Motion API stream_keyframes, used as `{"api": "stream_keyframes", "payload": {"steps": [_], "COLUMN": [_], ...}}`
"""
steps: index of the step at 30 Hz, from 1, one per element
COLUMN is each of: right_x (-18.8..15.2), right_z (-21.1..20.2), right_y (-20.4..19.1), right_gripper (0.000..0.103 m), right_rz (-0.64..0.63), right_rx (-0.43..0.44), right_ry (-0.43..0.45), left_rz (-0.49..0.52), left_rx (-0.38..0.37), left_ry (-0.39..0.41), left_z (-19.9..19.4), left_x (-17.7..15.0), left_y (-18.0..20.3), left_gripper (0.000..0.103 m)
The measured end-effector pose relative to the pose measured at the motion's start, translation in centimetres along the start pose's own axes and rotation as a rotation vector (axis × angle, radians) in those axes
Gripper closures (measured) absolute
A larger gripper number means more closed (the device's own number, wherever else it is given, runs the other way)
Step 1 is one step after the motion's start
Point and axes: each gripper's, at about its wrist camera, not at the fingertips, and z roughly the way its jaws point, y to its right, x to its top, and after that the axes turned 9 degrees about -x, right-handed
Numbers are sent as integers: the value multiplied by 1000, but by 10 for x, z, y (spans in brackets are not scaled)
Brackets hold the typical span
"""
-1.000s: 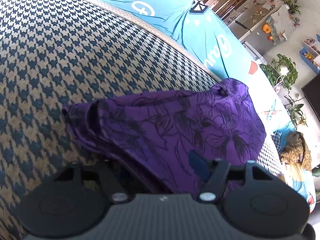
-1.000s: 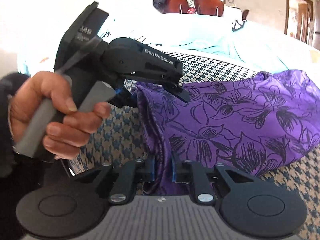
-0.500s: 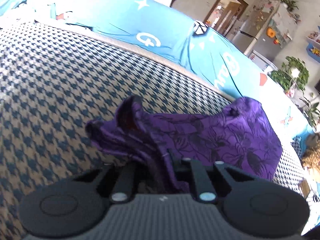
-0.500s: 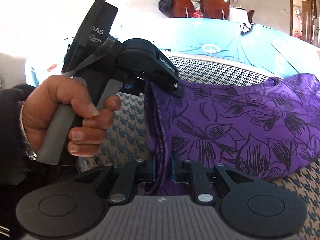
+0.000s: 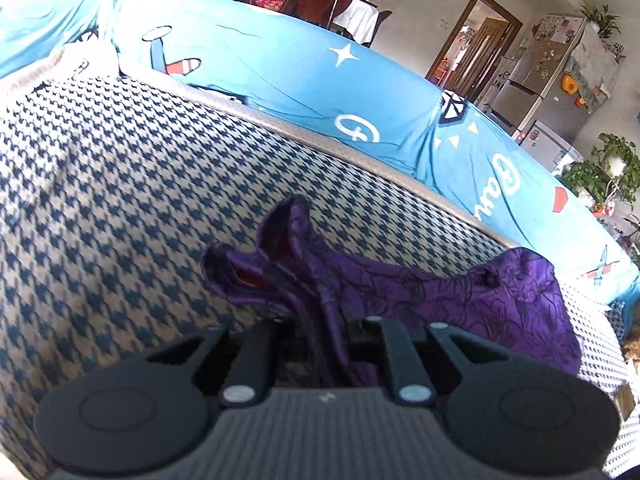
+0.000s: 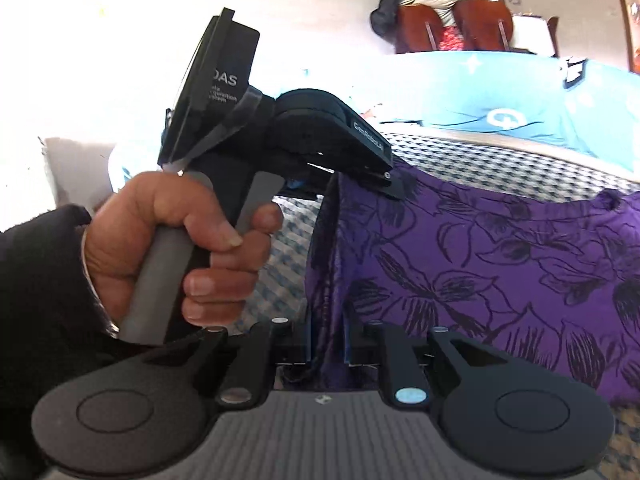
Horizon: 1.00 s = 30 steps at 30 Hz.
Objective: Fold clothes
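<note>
Left wrist view: the left tool (image 5: 326, 330) is clenched on a bunched edge of the purple floral garment (image 5: 472, 300), which trails toward 3 o'clock over the houndstooth cover (image 5: 120, 200).

Right wrist view: the right tool (image 6: 326, 340) grips the garment's near fold; the left hand (image 6: 176, 240) sits at 9 o'clock.

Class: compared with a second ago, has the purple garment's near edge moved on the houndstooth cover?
Yes. The left gripper has lifted the purple garment edge off the houndstooth cover, bunching it upward.
</note>
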Motion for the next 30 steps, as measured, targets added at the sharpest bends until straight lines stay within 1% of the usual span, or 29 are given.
{"api": "stream_keyframes", "payload": {"steps": [4, 8, 13, 16, 17, 19, 24, 26, 30], "right_x": [13, 18, 7, -1, -2, 0, -5, 1, -1], "right_z": [3, 7, 14, 20, 22, 30, 33, 41, 40], "right_y": [-15, -16, -11, -3, -1, -1, 2, 3, 2], "right_gripper": [87, 87, 87, 87, 87, 87, 87, 87, 87], "right_rz": [-25, -29, -33, -11, -4, 5, 29, 31, 38], "right_rx": [51, 62, 44, 49, 50, 50, 55, 55, 52], "right_ry": [7, -17, -46, -63, -68, -74, -82, -84, -80], "left_rz": [-34, -72, -94, -122, -128, -131, -128, -124, -118], "left_rx": [30, 62, 112, 136, 143, 156, 171, 170, 164], "left_ry": [-2, -31, -76, -91, -95, -100, -103, -100, -89], "left_z": [-5, 6, 24, 30, 31, 33, 36, 36, 36], "left_x": [6, 0, -12, -16, -17, -19, -22, -22, -24], "left_y": [-18, -27, -28, -33, -35, -36, -35, -34, -30], "left_gripper": [92, 92, 90, 89, 86, 84, 83, 83, 84]}}
